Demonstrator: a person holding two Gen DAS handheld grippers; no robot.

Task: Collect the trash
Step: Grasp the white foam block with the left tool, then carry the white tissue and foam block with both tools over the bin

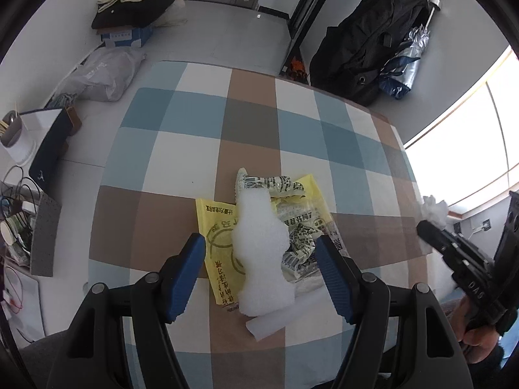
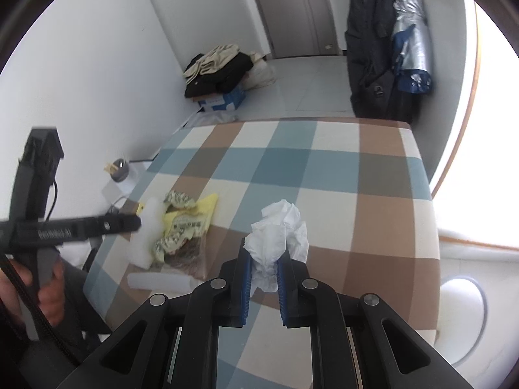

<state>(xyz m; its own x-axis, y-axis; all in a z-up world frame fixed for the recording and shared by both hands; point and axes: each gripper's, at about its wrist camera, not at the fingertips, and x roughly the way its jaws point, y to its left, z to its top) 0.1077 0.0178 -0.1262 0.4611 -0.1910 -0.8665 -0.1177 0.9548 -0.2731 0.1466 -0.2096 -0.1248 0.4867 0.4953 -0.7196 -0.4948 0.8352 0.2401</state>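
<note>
A heap of trash lies on the checked tablecloth: a white foam piece on top of a yellow wrapper and crumpled printed wrappers, with a white tube at its near side. My left gripper hangs open just above the heap, one blue finger on each side of the foam, not touching it. My right gripper is shut on a crumpled white tissue and holds it above the cloth. The heap lies to its left, partly behind the left gripper's body.
The table edge drops off to the left onto a cluttered side surface with a cup, a dark box and cables. Black bags and a folded umbrella hang at the back right. Clothes on a box lie on the floor.
</note>
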